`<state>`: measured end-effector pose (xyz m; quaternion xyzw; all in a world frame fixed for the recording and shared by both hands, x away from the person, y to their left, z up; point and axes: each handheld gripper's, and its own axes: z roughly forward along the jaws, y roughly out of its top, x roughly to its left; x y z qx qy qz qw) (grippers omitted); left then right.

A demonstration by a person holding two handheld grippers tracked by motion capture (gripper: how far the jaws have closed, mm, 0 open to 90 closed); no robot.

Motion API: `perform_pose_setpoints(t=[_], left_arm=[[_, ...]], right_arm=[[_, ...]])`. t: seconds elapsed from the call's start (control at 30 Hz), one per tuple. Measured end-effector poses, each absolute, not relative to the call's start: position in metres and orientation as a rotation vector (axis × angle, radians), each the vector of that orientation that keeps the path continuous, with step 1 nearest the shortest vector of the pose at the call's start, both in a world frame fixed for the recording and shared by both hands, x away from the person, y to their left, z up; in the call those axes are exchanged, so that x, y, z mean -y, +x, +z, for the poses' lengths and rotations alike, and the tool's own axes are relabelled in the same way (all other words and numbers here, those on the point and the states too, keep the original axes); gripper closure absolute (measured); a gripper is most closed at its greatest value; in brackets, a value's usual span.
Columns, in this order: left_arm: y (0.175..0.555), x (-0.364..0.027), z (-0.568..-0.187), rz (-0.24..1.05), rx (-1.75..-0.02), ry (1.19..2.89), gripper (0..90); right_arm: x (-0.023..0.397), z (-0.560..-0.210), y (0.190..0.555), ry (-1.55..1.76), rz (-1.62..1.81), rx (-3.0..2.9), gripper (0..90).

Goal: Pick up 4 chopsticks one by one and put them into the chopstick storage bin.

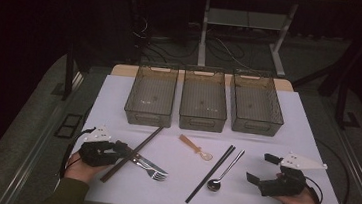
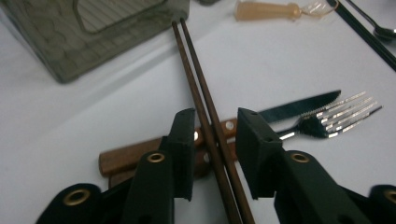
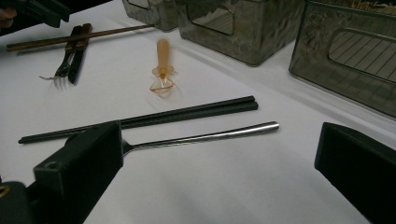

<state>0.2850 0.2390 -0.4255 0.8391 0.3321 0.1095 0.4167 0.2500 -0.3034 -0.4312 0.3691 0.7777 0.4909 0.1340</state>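
Brown wooden chopsticks (image 2: 205, 112) lay as a pair on the white table (image 1: 261, 190), slanting from the left clear bin (image 1: 151, 95) down across the wood-handled knife (image 2: 299, 105) and fork (image 2: 336, 122). They looked light, stiff and thin, likely to roll or split apart, so a pinch near mid-length across both sticks seemed best. The left gripper (image 2: 215, 154) had its jaws narrowed around them, pads just short of touching. The right gripper (image 1: 265, 171) waited near the steel spoon (image 3: 205, 136), jaws wide and empty.
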Motion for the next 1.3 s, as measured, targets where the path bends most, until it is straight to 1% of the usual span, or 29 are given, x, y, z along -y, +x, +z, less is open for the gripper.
perform_pose_setpoints(t=[0.1,0.47,0.83,1.3], left_arm=[[0.2818,-0.2437,-0.4278,0.256,-0.849,2.116,71.2],[0.2761,-0.2484,-0.4299,0.228,-0.851,2.129,77.3],[0.2761,-0.2451,-0.4317,0.205,-0.845,2.148,79.6],[0.2769,-0.2438,-0.4338,0.219,-0.850,2.182,80.3]], right_arm=[[0.3033,-0.4310,0.2499,1.066,1.424,-2.253,1.2],[0.3029,-0.4311,0.2499,1.068,1.420,-2.252,1.2],[0.3034,-0.4310,0.2501,1.068,1.419,-2.249,1.2],[0.3035,-0.4310,0.2502,1.068,1.419,-2.249,1.2]])
